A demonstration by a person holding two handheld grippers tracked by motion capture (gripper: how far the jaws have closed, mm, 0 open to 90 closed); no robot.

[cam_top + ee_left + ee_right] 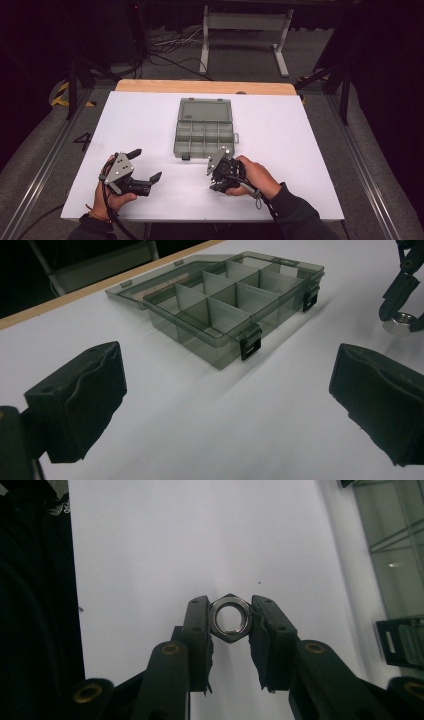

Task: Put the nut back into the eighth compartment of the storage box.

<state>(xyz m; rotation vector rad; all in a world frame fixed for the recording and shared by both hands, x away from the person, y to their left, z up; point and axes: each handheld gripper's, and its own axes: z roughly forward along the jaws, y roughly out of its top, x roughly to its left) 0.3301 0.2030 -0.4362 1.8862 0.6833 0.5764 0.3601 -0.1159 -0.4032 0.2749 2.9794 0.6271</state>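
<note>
In the right gripper view the right tongs (229, 620) pinch a steel hex nut (229, 619) by two opposite flats, its hole facing the camera, with bare white table (190, 540) behind it and an edge of the box at the far right of the frame. The left gripper view shows the same nut (400, 324) from the side, gripped at the tips of those tongs (400, 320) in its top right corner and hanging clear of the table top. In the high view the nut is too small to make out; there the right tongs (216, 176) sit just in front of the near right corner of the compartment box (204, 136), in the person's right hand (255, 176). The left tongs (146, 164) are spread wide with nothing between them, held low over the table's near left part by the left hand (112, 192), well apart from the box. The left gripper view shows the smoky clear box's dividers, its compartments bare, two dark latches hanging on its front wall, and the lid lying open flat behind it. The high view adds the room: a white sheet over a wooden table whose far edge shows, grey floor, cables, a white metal frame beyond, and dark surroundings.
</note>
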